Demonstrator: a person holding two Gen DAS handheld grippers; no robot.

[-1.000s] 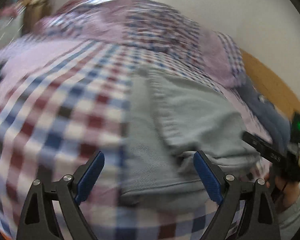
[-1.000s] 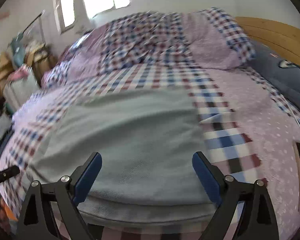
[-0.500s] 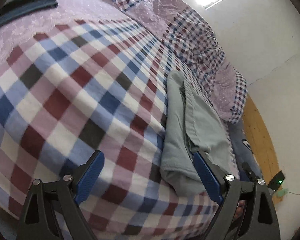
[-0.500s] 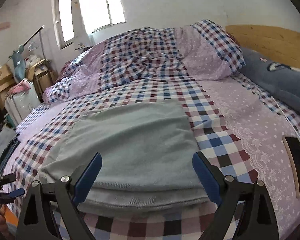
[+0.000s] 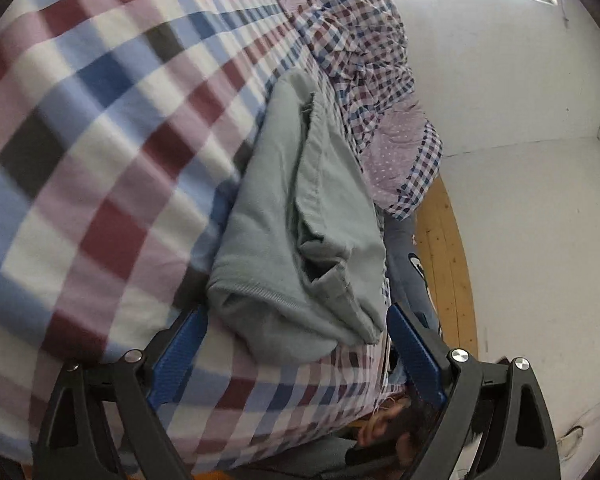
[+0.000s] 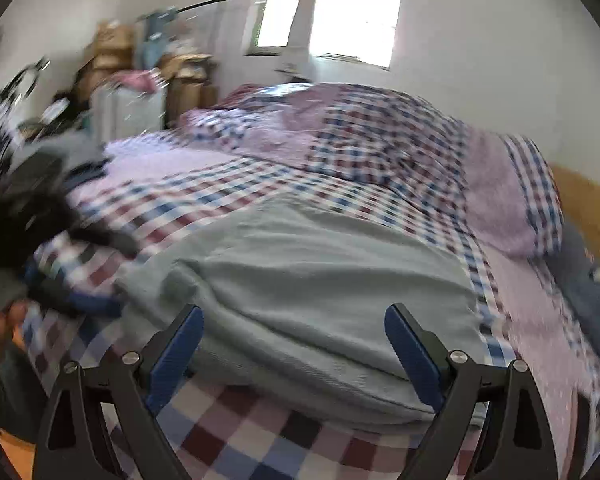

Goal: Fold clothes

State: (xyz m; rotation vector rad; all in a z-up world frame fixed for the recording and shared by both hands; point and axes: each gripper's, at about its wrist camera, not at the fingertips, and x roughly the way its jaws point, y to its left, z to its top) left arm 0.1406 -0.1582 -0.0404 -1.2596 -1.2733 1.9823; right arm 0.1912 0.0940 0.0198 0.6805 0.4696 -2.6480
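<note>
A pale grey-green garment (image 5: 296, 216) lies folded into a thick pad on the checked bed cover (image 5: 80, 152). In the left wrist view its near corner sits between the spread blue pads of my left gripper (image 5: 296, 344), which is open and grips nothing. The right wrist view shows the same garment (image 6: 308, 280) from its long side, spread broad and flat. My right gripper (image 6: 294, 344) is open just in front of its near edge. The other gripper (image 6: 72, 300) shows blurred at the garment's left corner.
A crumpled checked quilt (image 6: 364, 140) and a pillow (image 6: 512, 200) lie at the bed's far end, by a wooden headboard (image 5: 444, 256). Boxes and clutter (image 6: 140, 68) stand by the window wall. A person's hand (image 6: 0, 324) is at the left edge.
My left gripper has rolled and closed in on the garment's corner, which now lies between its fingers. My right gripper has swung left and dropped nearer the garment's edge. Both views blur.
</note>
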